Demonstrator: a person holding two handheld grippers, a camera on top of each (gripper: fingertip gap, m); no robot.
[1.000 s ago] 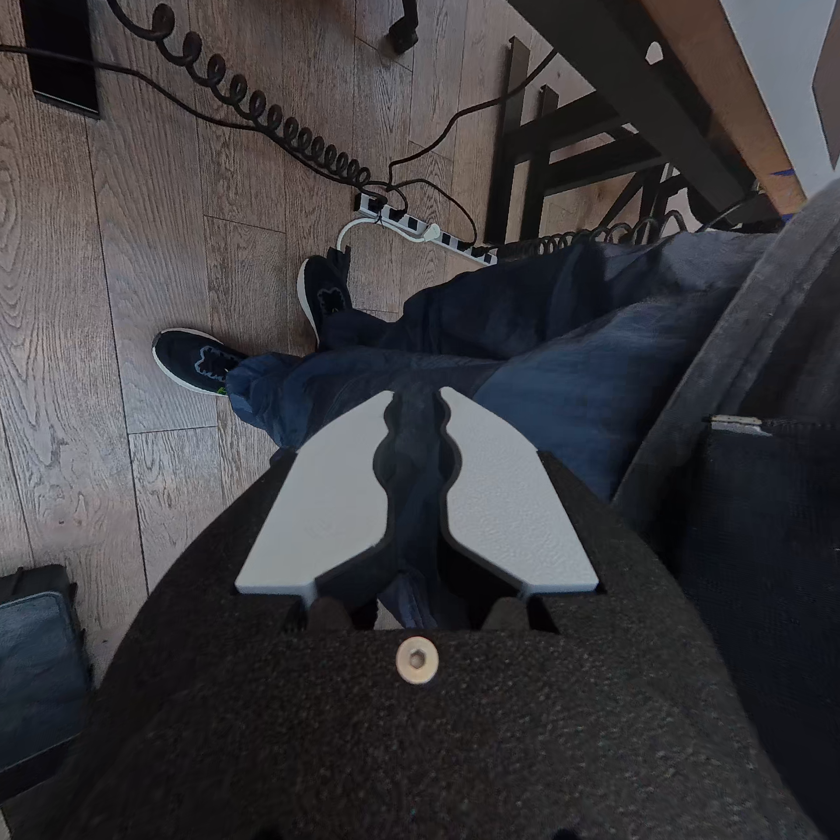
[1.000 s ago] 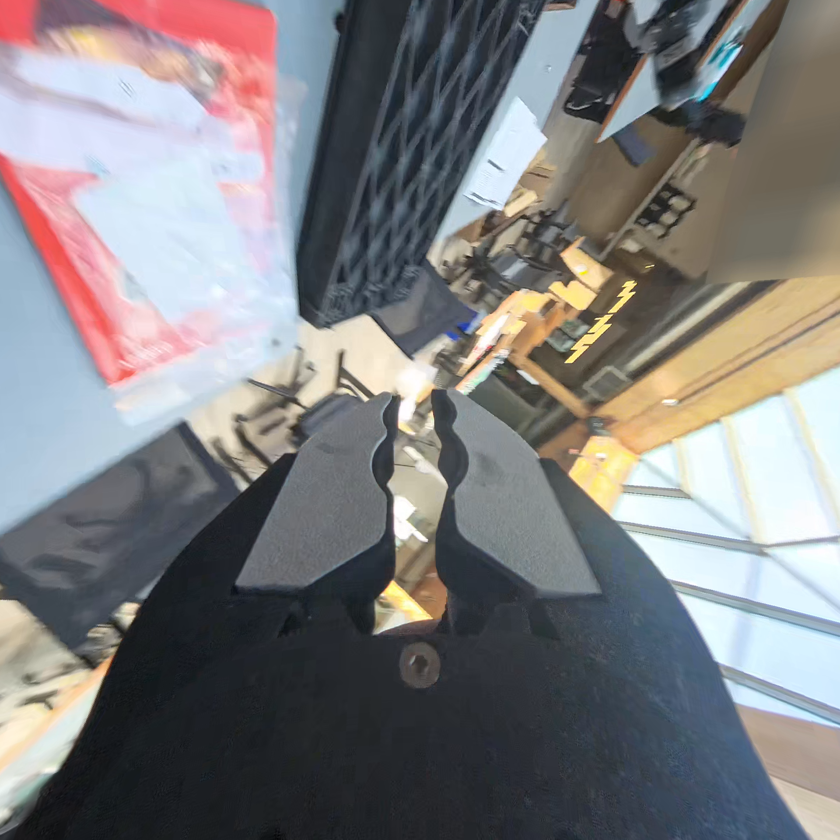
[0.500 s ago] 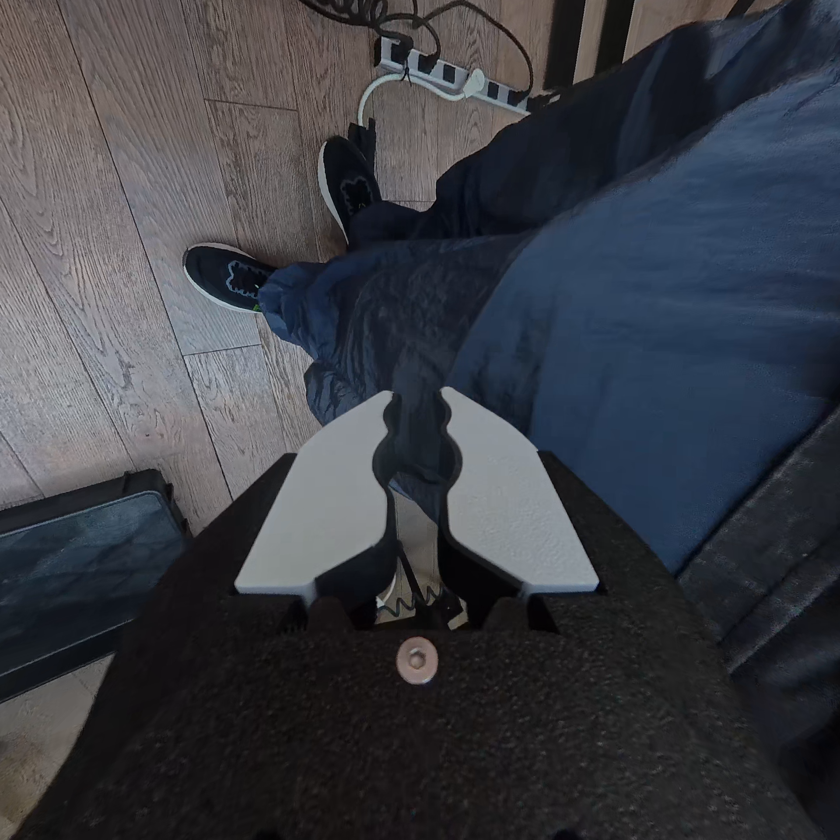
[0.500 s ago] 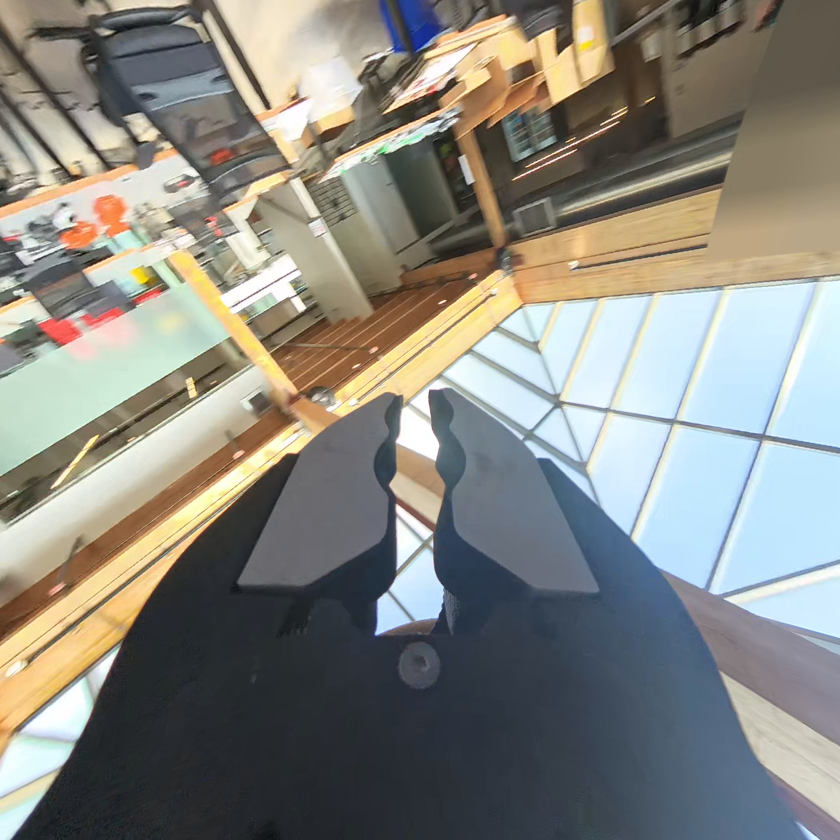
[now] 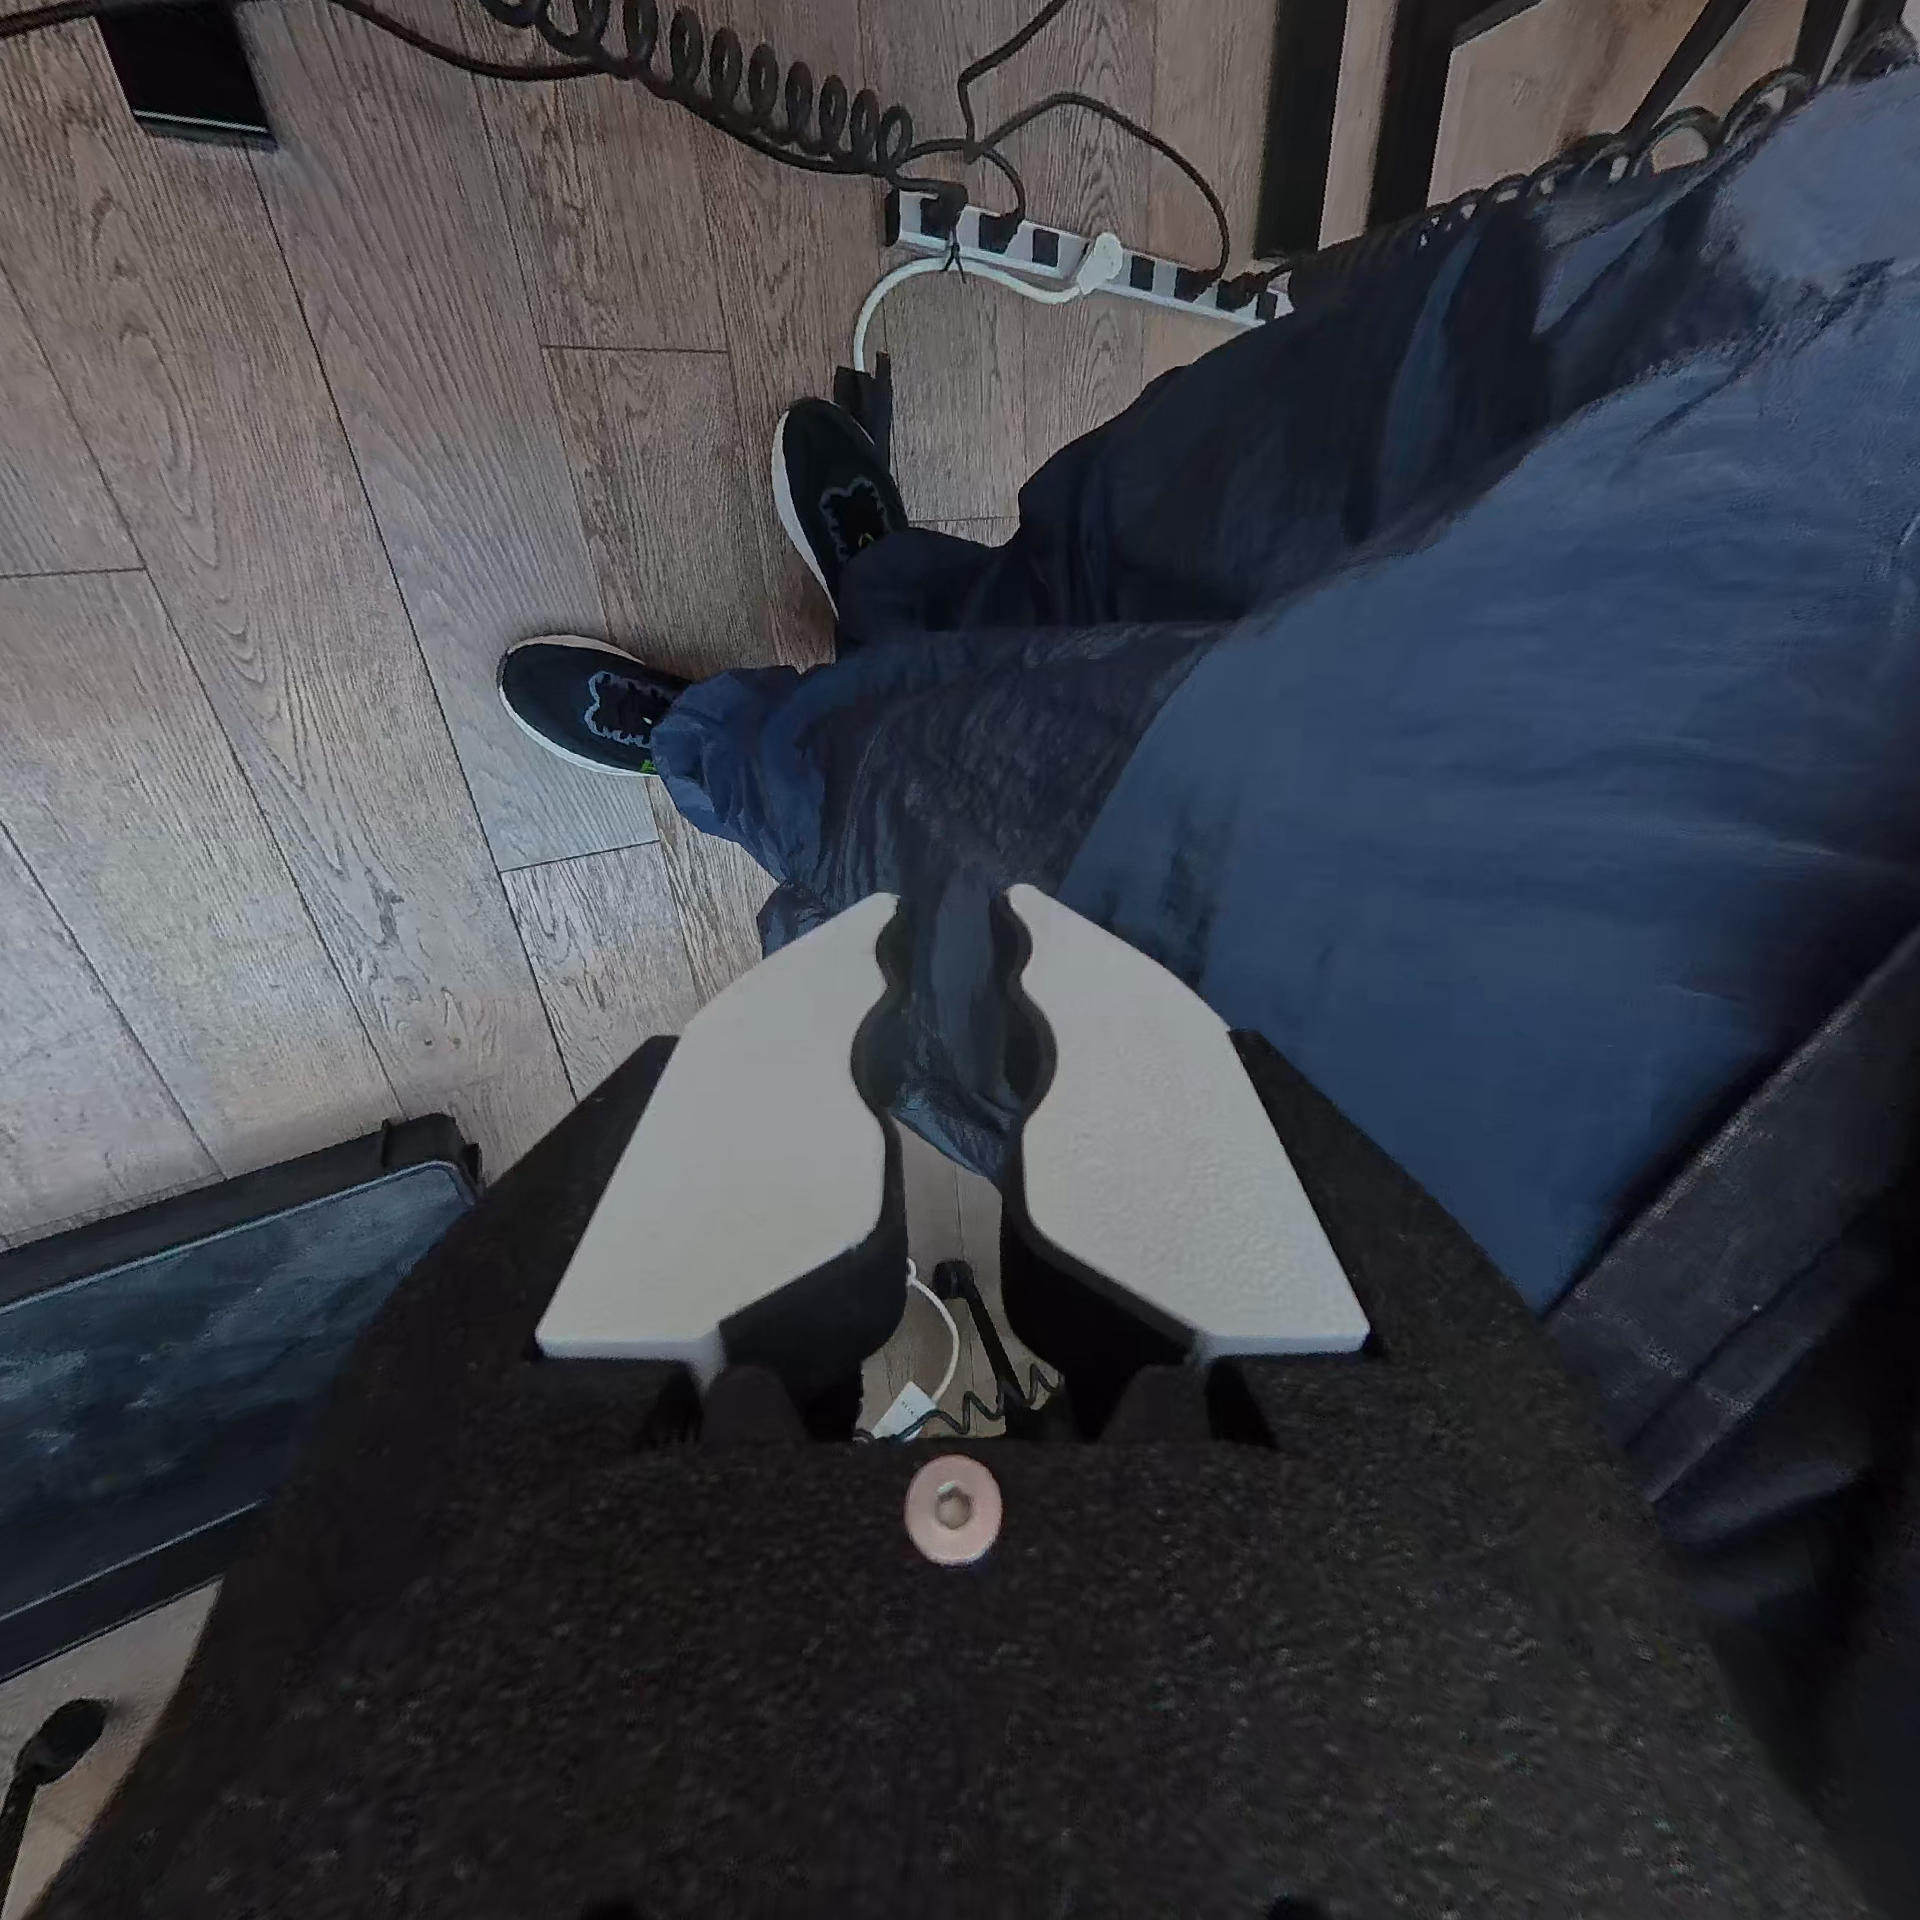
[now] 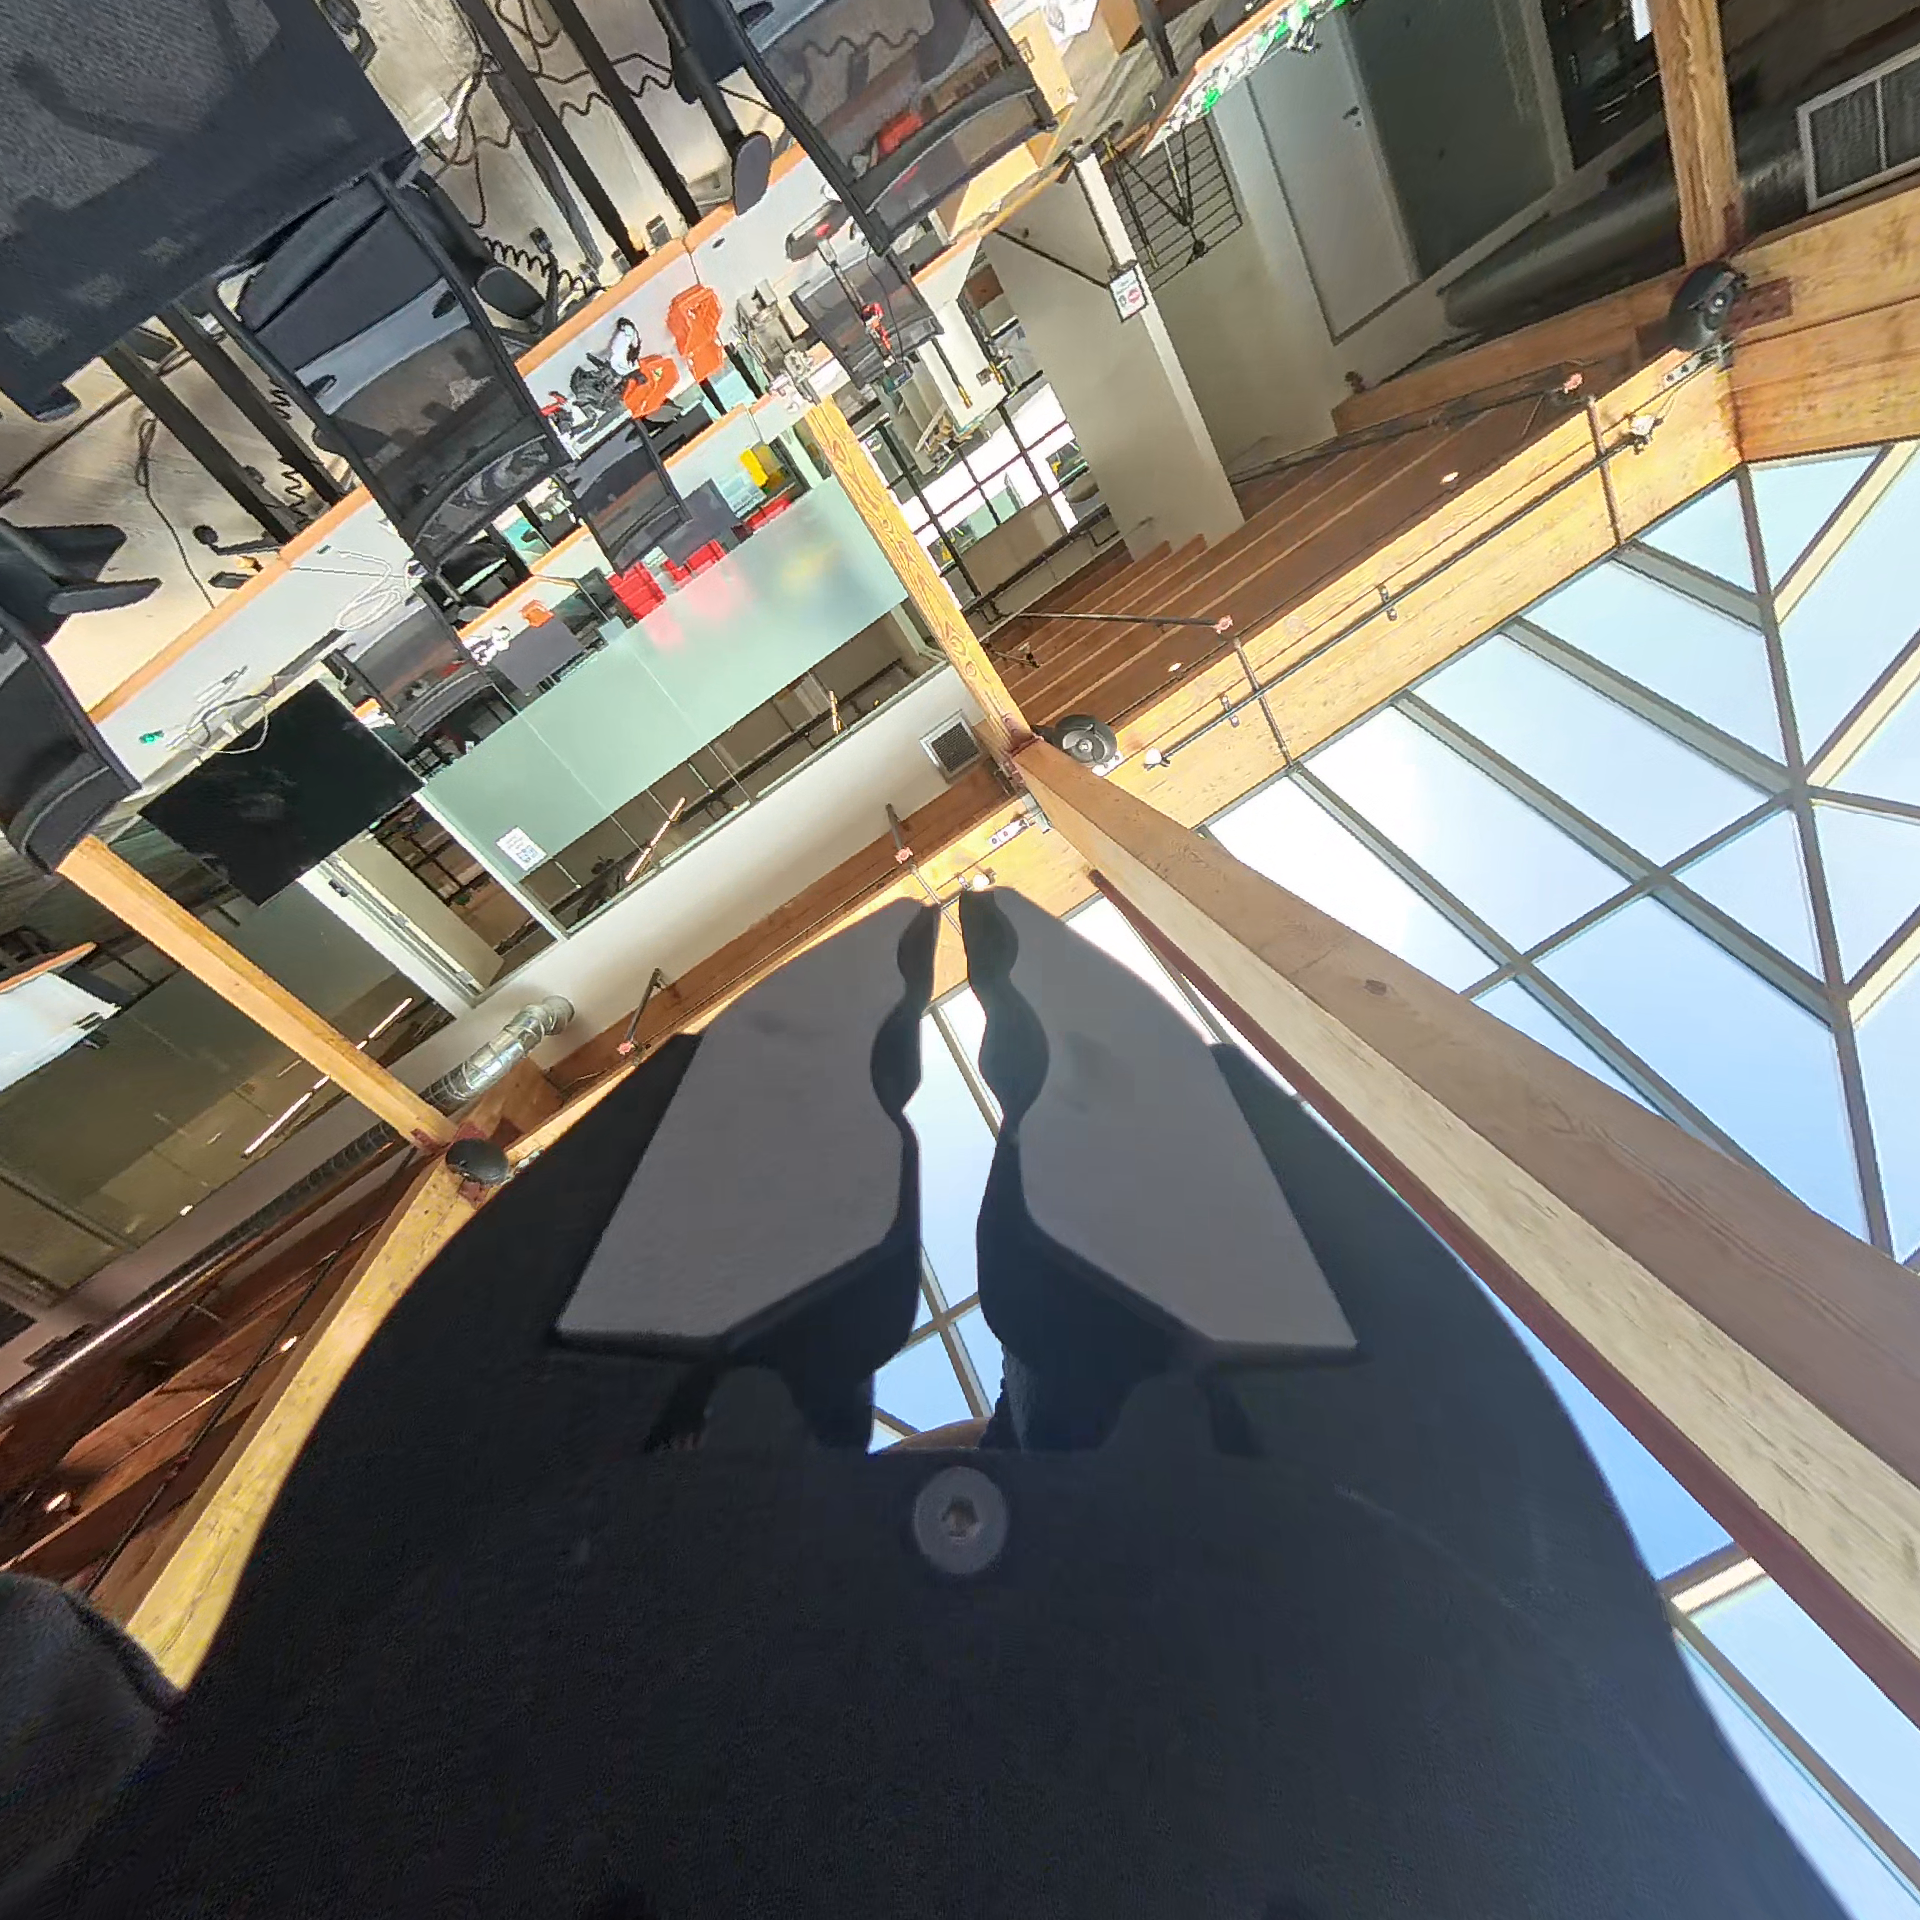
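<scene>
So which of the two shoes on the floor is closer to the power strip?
The upper shoe in the left wrist view, the one just below the white power strip and its white cord. The other shoe lies farther down and left on the wooden floor.

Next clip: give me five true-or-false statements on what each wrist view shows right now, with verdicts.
1. The left hand-held gripper points down over a person's dark blue trouser leg. True.
2. It grips a coiled black cable. False: the cable lies on the grey wooden plank floor, and nothing sits between the fingers.
3. A white power strip lies on the floor. True.
4. The right hand-held gripper points at a table. False: it faces light wooden beams and a glass skylight.
5. The right hand-held gripper holds a red box. False: it holds nothing.
</scene>
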